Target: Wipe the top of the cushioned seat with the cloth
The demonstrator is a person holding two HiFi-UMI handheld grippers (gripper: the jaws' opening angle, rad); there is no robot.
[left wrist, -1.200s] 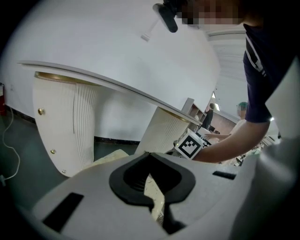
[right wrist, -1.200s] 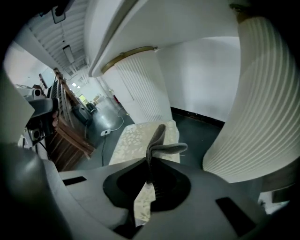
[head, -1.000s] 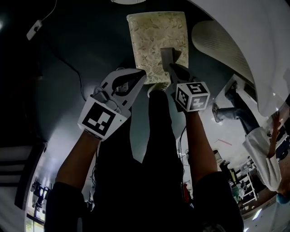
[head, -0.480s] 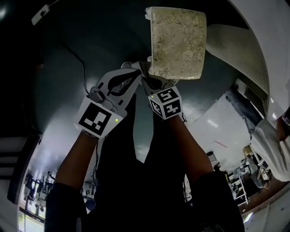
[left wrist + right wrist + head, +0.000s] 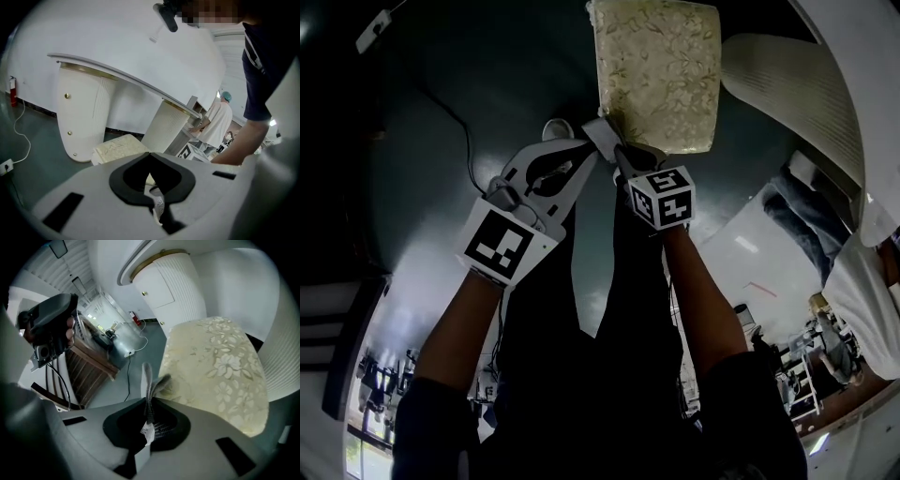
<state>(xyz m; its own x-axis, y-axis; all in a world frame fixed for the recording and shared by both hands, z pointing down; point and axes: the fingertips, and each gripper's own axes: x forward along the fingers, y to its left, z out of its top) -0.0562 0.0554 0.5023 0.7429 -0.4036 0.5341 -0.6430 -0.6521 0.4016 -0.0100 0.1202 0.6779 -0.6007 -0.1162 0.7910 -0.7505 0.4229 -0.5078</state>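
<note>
The cushioned seat (image 5: 661, 75), cream with a floral pattern, stands on the dark green floor at the top of the head view. It also shows in the right gripper view (image 5: 215, 366) and the left gripper view (image 5: 117, 147). My two grippers meet just off its near left corner. The right gripper (image 5: 617, 155) is shut on the grey cloth (image 5: 600, 133), whose folds stick up past the jaws (image 5: 148, 380). The left gripper (image 5: 584, 155) touches the same cloth, and a pale strip of it (image 5: 157, 206) sits between its shut jaws. The cloth hangs beside the seat's edge, off its top.
A white curved counter on ribbed pedestals (image 5: 787, 84) stands right of the seat, close behind it (image 5: 84, 117). A cable (image 5: 455, 141) runs over the floor on the left. A person in white (image 5: 218, 122) stands further back. Wooden furniture (image 5: 89, 371) lies to the left.
The right gripper drew the cloth off the seat's top, toward me and left, and met the left gripper at the seat's near left corner. The left gripper barely moved.
</note>
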